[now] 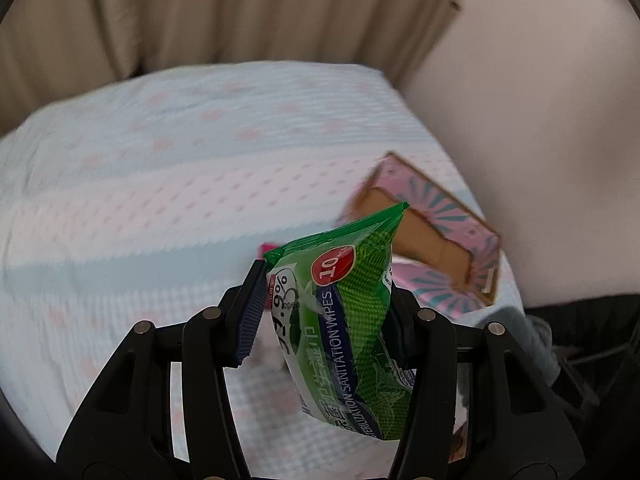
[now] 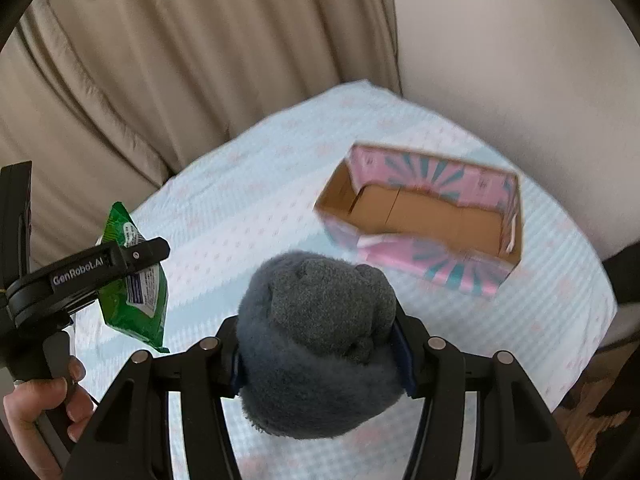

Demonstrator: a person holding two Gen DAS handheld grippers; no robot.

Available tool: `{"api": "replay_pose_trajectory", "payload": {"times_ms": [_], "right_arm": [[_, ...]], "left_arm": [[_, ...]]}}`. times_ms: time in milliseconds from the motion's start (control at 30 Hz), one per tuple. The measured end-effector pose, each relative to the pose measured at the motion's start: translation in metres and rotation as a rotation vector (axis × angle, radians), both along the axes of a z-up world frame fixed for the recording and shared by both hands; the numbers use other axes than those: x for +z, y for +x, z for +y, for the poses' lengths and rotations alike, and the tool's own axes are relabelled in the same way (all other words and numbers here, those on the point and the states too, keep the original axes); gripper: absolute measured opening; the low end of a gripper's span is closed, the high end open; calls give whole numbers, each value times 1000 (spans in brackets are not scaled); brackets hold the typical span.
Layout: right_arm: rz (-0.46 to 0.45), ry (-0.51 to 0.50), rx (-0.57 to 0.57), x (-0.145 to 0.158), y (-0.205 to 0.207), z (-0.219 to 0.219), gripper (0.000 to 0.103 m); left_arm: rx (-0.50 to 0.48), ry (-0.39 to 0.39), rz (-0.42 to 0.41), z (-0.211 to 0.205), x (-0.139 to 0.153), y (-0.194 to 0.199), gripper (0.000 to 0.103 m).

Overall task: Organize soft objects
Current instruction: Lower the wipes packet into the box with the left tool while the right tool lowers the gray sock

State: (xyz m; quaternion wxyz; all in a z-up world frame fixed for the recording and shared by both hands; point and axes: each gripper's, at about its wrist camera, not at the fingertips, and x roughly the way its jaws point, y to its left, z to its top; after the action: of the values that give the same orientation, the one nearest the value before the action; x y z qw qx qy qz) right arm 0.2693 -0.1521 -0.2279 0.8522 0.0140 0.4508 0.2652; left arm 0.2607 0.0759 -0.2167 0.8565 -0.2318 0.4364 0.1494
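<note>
My left gripper [image 1: 324,304] is shut on a green pack of sanitation wipes [image 1: 348,320] and holds it above the bed. It also shows in the right wrist view [image 2: 132,258], at the left, with the wipes pack [image 2: 136,300] hanging in it. My right gripper [image 2: 320,340] is shut on a grey fuzzy plush [image 2: 320,340] above the bed. An open pink and teal cardboard box [image 2: 424,216] lies on the bedspread ahead and to the right; its inside shows bare cardboard. In the left wrist view the box [image 1: 436,240] is to the right of the wipes.
The bedspread [image 1: 160,184] is pale blue and white with pink dots. Beige curtains [image 2: 160,60] hang behind the bed and a plain wall [image 2: 520,60] stands to the right. A small pink thing [image 1: 269,247] peeks out behind the wipes. Dark items lie off the bed's right edge [image 1: 580,340].
</note>
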Motion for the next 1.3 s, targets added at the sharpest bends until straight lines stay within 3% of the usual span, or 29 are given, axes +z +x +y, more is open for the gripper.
{"api": "replay_pose_trajectory", "payload": {"times_ms": [167, 333, 533, 767, 933, 1167, 1200, 1233, 1267, 1300], "right_arm": [[-9, 2, -16, 24, 50, -13, 52], [21, -25, 7, 23, 108, -26, 52], [98, -71, 55, -11, 181, -42, 52], [198, -124, 105, -69, 251, -44, 52], [286, -155, 143, -116, 278, -38, 53], [346, -174, 171, -152, 289, -31, 55], [346, -178, 171, -154, 290, -31, 55], [341, -183, 170, -156, 291, -30, 59], [331, -190, 174, -157, 291, -29, 68], [325, -198, 176, -159, 291, -28, 76]], "left_arm": [[-113, 18, 25, -27, 17, 74, 48], [-173, 20, 86, -57, 2, 147, 48], [-213, 32, 185, -87, -39, 228, 48], [-228, 38, 324, -97, -107, 301, 48], [-226, 50, 422, -92, -152, 327, 48], [-214, 58, 516, -91, -191, 344, 49], [-213, 69, 518, -91, -191, 346, 52], [-215, 80, 523, -91, -192, 349, 62], [-216, 86, 530, -91, -194, 351, 77], [-217, 92, 534, -90, -195, 354, 102]]}}
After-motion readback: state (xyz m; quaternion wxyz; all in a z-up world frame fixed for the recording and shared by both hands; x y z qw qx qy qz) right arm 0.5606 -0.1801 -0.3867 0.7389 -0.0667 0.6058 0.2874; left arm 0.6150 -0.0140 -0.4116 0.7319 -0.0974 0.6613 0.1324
